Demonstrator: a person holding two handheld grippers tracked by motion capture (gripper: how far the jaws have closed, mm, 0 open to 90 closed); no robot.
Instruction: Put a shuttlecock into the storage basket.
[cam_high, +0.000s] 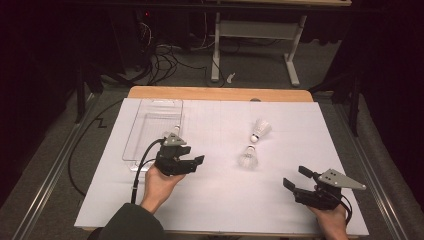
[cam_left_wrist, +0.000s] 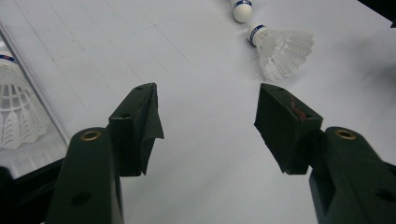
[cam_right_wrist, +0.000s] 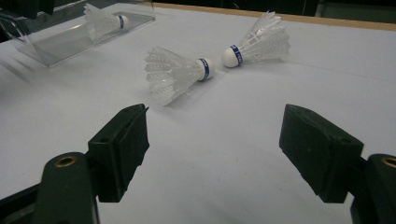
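Note:
Two white shuttlecocks with blue-banded corks lie mid-table, cork to cork: the nearer shuttlecock (cam_high: 248, 157) (cam_left_wrist: 280, 46) (cam_right_wrist: 175, 74) and the farther shuttlecock (cam_high: 261, 129) (cam_right_wrist: 259, 44). A third shuttlecock (cam_high: 172, 134) (cam_left_wrist: 18, 112) (cam_right_wrist: 102, 21) lies in a clear plastic tray (cam_high: 150, 112) (cam_right_wrist: 60, 44) at the left. My left gripper (cam_high: 195, 155) (cam_left_wrist: 208, 100) is open beside the tray's near right corner and points toward the nearer shuttlecock, with nothing between its jaws. Near the front right, my right gripper (cam_high: 294, 176) (cam_right_wrist: 215, 126) is open and empty, facing the two loose shuttlecocks.
A white sheet (cam_high: 215, 200) covers the wooden table (cam_high: 220, 93). Beyond the table's far edge stand a white metal frame (cam_high: 255, 35) and tangled cables (cam_high: 165, 62) on the floor. A black cable (cam_high: 137, 170) trails from the left gripper.

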